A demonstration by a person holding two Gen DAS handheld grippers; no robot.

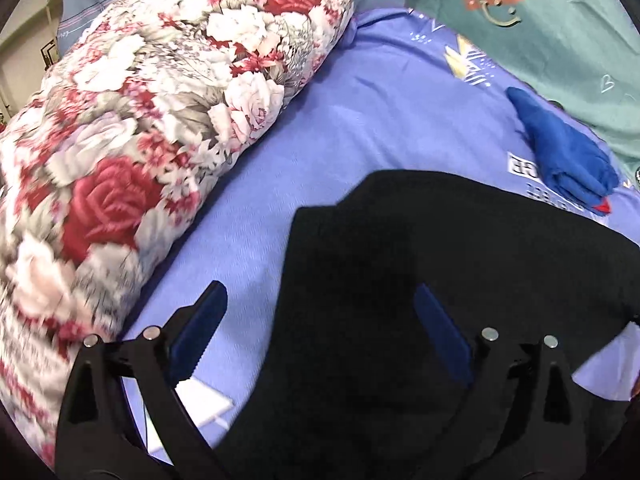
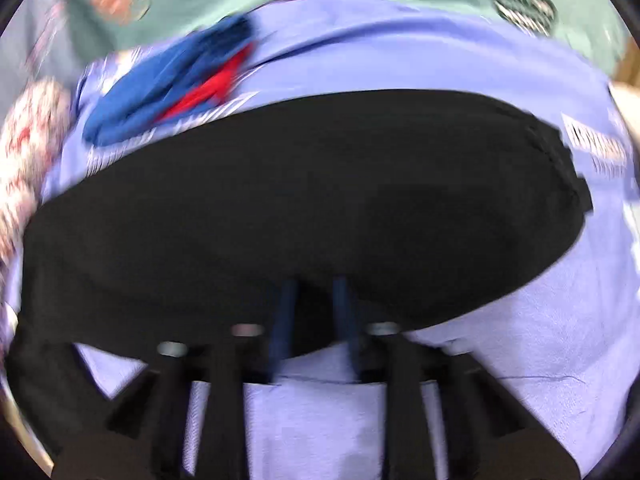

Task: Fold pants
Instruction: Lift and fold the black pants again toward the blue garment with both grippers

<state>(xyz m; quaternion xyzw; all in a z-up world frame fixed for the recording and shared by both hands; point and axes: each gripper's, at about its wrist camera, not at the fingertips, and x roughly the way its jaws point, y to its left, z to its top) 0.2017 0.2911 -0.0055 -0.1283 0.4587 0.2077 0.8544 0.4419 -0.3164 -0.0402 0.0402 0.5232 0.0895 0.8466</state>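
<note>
Left wrist view: close, angled steeply down over the bed sheet [image 1: 360,128], black pants [image 1: 380,280] lower centre, floral quilt [image 1: 160,100] filling the left. Right wrist view: also close and steeply down, blurred. Both share the pants [image 2: 300,200], sheet and blue cloth [image 1: 568,152].

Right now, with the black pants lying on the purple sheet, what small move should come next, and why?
Probably lift the right gripper, whose jaws look pinched on the near edge of the black pants, and carry that edge over. The left gripper stands wide open above the cloth, holding nothing, so it could pin the pants.
</note>
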